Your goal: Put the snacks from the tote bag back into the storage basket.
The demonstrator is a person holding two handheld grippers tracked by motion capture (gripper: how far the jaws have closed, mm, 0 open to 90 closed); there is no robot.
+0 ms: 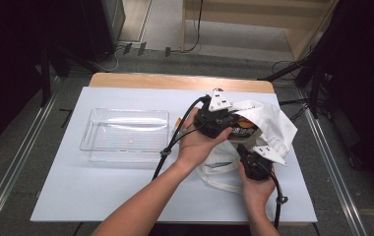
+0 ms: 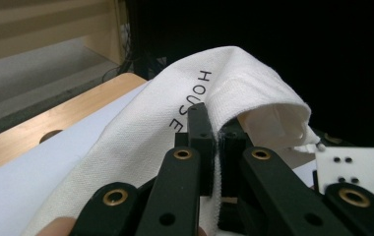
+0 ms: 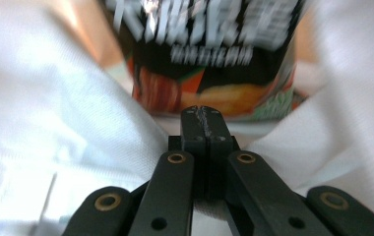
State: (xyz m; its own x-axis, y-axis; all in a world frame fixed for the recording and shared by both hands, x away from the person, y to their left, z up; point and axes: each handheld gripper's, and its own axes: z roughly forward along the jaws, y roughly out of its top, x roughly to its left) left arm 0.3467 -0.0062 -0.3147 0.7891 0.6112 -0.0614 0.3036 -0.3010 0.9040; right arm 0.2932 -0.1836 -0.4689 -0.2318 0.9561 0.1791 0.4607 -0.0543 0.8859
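Two hand-held grippers are working at a white cloth bag [image 1: 273,129] lying on the right part of the white table sheet [image 1: 101,187].

Left gripper [image 1: 223,123]: its jaws are closing together on a fold of the bag's rim; in the left gripper view the left gripper [image 2: 216,142] is pinching white fabric printed with the letters "HOUSE" between the pads, and the cloth is arching up over them.

Right gripper [image 1: 246,152]: it is sitting low at the bag's mouth, near the person's side. In the right gripper view the right gripper [image 3: 205,123] is showing its jaws pressed together with nothing between them, pointing at a snack packet [image 3: 209,59], black with orange, lying inside the bag.

Clear plastic tray [image 1: 125,129]: it is standing to the left of the bag, well apart from it.
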